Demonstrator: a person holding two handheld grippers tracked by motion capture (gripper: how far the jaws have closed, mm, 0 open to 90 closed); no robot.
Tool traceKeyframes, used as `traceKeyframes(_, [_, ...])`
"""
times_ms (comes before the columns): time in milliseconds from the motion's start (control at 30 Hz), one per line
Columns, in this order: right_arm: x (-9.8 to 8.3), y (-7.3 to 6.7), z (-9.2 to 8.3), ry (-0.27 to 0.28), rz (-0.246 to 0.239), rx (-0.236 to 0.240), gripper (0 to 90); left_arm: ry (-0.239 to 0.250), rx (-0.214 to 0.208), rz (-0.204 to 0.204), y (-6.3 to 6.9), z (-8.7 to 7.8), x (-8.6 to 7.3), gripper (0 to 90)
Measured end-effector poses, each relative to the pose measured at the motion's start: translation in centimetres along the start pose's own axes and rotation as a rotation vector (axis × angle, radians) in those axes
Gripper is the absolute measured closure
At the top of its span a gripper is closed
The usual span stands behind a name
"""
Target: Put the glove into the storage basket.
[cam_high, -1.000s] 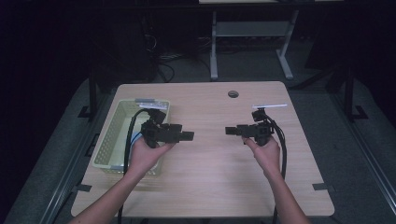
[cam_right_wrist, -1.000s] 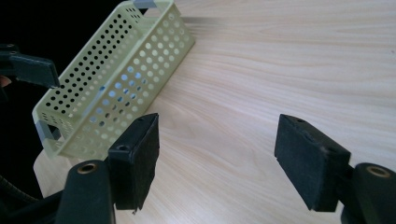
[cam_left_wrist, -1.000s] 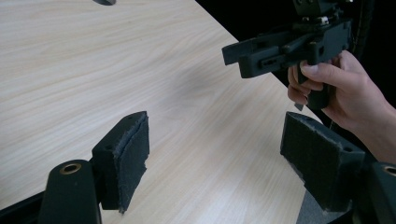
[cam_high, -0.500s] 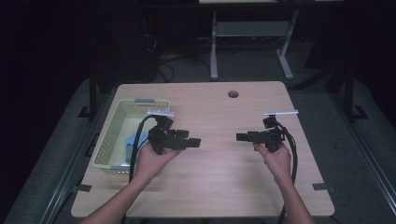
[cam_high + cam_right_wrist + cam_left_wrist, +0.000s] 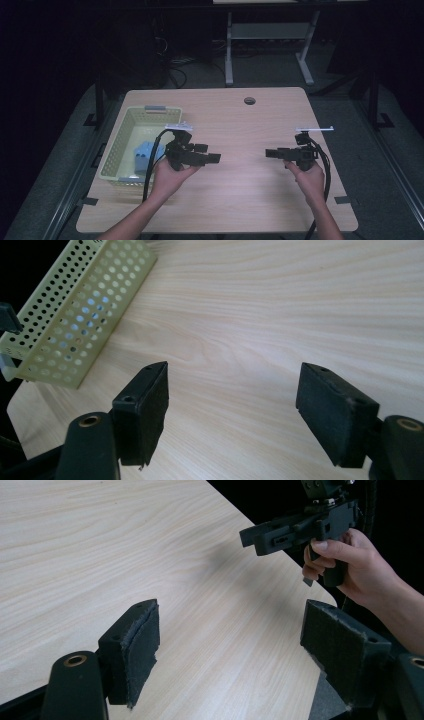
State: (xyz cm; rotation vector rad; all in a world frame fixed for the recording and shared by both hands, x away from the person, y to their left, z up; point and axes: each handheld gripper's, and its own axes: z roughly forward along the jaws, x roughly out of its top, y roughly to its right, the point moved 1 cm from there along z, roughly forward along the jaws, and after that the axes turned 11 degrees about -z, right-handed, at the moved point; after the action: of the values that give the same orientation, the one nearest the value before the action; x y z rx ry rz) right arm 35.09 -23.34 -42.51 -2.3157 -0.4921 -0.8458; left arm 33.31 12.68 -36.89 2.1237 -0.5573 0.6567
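The blue cloth (image 5: 144, 154) lay bunched in the yellow basket (image 5: 116, 145) at the table's (image 5: 250, 200) left side. It looked soft and light, easy to pinch at a raised fold. Just beside it, the left gripper (image 5: 214, 158) had jaws wide apart, holding nothing. Well apart, the right gripper (image 5: 270, 152) was wide too.

My table (image 5: 260, 200) is evenly lit from above while everything around it falls into near-black. In my left gripper view a soft shadow lies on the wood beneath my right gripper (image 5: 300, 527). Both gripper views are sharp, without glare.
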Motion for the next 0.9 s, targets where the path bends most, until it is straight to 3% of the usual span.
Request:
traceKeyframes(267, [-1.5, 0.9, -0.6, -0.016, 0.027, -0.004, 29.1, -0.01, -0.005, -0.005, -0.1, 1.2, -1.1, 23.8])
traceKeyframes(900, [-4.0, 1.5, -2.0, -0.046, 0.015, -0.016, 28.8, -0.031, -0.022, 0.013, 0.1, 3.1, -3.8, 24.4])
